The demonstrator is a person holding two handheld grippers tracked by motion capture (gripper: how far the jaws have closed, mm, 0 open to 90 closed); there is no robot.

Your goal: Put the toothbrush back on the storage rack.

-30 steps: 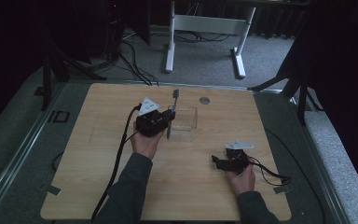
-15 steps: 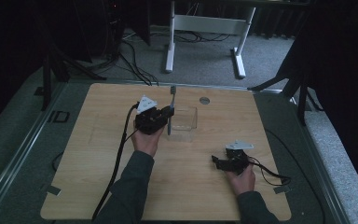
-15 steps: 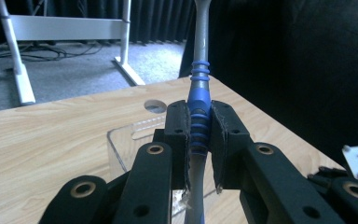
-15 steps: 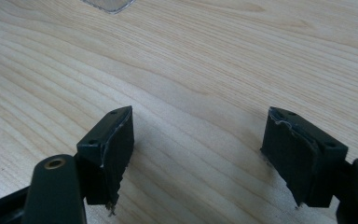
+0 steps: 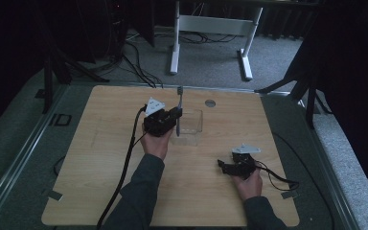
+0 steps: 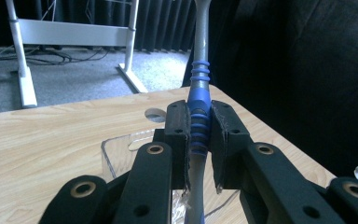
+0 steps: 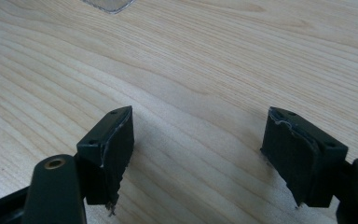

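Observation:
My left gripper (image 5: 176,116) (image 6: 199,135) is shut on a toothbrush (image 6: 199,79) with a grey handle and blue ribbed grip. The toothbrush (image 5: 179,112) stands nearly upright, its lower end over the left edge of a clear plastic box (image 5: 194,123) at the middle of the table. In the left gripper view the clear box (image 6: 121,151) lies just below and beyond the jaws. My right gripper (image 5: 224,167) (image 7: 198,149) stands open low over bare wood near the front right, nothing between its fingers.
The light wooden table (image 5: 100,158) carries a small round metal disc (image 5: 210,103) near its far edge. A corner of the clear box (image 7: 109,4) shows at the top of the right gripper view. A white desk frame (image 5: 211,28) stands on the carpet beyond.
My left gripper has drifted slightly right and forward with the toothbrush, bringing it to the box's left edge. The right gripper has stayed in place.

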